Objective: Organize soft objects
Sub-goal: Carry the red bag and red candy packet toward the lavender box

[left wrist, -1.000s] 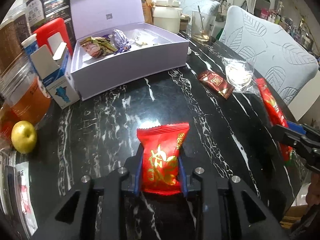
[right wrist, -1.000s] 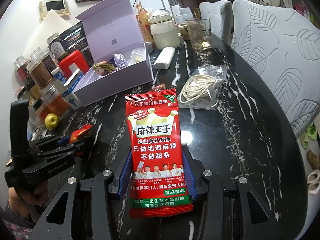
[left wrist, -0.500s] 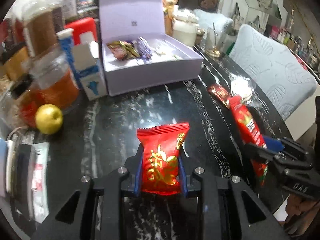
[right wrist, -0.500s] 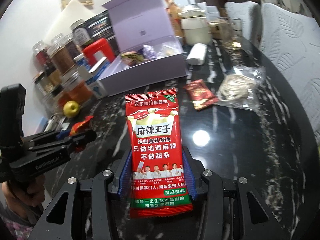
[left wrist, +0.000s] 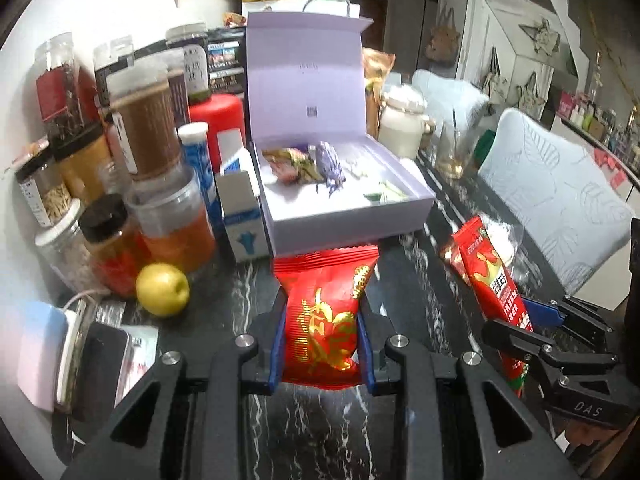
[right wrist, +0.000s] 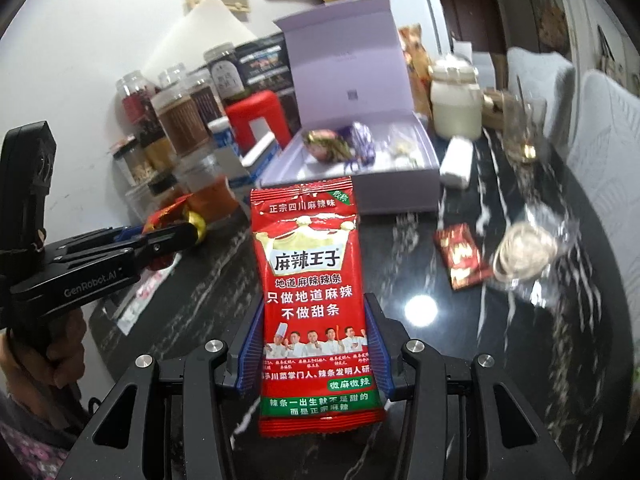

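Two claws gripping red pkts, left claw [left wrist: 320,344] pkt [left wrist: 325,316] at box [left wrist: 348,220] edge

Glossy red foil snack packet with gold print [left wrist: 322,328], crinkly, sits between matt black plastic left gripper [left wrist: 318,350] arms with ribbed blue pads and shiny metal screws. Long red glossy plastic spicy-strip packet [right wrist: 316,304] in matt black plastic right gripper [right wrist: 314,354]. Polished black marble tabletop with white veins [right wrist: 460,340], reflective. Matt lilac cardboard gift box [left wrist: 344,216]. Clear plastic jars [left wrist: 144,128]. Smooth yellow-green apple [left wrist: 162,289]. Crinkled clear plastic bag [right wrist: 532,252].
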`<state>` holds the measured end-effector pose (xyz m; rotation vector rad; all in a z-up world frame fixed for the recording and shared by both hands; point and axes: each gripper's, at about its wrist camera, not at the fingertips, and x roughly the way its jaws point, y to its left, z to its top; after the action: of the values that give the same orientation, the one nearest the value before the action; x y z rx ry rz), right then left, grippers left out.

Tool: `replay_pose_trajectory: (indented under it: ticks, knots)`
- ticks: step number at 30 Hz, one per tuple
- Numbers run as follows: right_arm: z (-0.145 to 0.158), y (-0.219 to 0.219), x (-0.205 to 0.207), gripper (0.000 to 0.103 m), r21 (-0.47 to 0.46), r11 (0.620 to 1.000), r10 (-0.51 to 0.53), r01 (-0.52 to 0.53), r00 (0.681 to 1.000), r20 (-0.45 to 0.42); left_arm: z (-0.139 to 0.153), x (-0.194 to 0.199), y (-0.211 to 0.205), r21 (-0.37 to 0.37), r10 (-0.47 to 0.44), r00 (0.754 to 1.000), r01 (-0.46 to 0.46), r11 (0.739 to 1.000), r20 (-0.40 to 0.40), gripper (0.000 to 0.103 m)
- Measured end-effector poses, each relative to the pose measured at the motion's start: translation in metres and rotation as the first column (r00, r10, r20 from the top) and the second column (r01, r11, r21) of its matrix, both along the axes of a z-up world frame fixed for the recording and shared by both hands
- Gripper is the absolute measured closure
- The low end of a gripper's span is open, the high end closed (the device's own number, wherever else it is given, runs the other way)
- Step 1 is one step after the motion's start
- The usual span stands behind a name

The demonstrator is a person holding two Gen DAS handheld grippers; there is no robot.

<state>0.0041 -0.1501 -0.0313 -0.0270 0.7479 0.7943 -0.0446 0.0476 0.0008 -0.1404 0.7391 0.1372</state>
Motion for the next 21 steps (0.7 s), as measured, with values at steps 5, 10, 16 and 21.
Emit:
replay_pose_trajectory:
  ticks: [5, 10, 16, 21]
  knots:
    - [0.022, 0.007, 0.004, 0.057, -0.003, 1.000, 0.009, -0.009, 0.997, 0.071, 0.019, 0.010, 0.003, 0.026, -0.008, 0.999, 0.007, 1.000, 0.051, 0.074]
    - [0.042, 0.014, 0.012, 0.057, 0.008, 1.000, 0.019, -0.020, 0.992, 0.123, 0.038, 0.020, 0.006, 0.044, -0.014, 0.995, 0.010, 0.999, 0.098, 0.074]
    - [0.060, 0.024, 0.030, 0.057, 0.016, 1.000, 0.022, -0.024, 0.988, 0.151, 0.058, 0.036, 0.012, 0.061, -0.015, 0.988, 0.006, 0.998, 0.152, 0.074]
    - [0.078, 0.031, 0.048, 0.057, 0.029, 0.999, 0.021, -0.027, 0.983, 0.180, 0.071, 0.053, 0.019, 0.070, -0.013, 0.982, 0.000, 0.998, 0.189, 0.074]
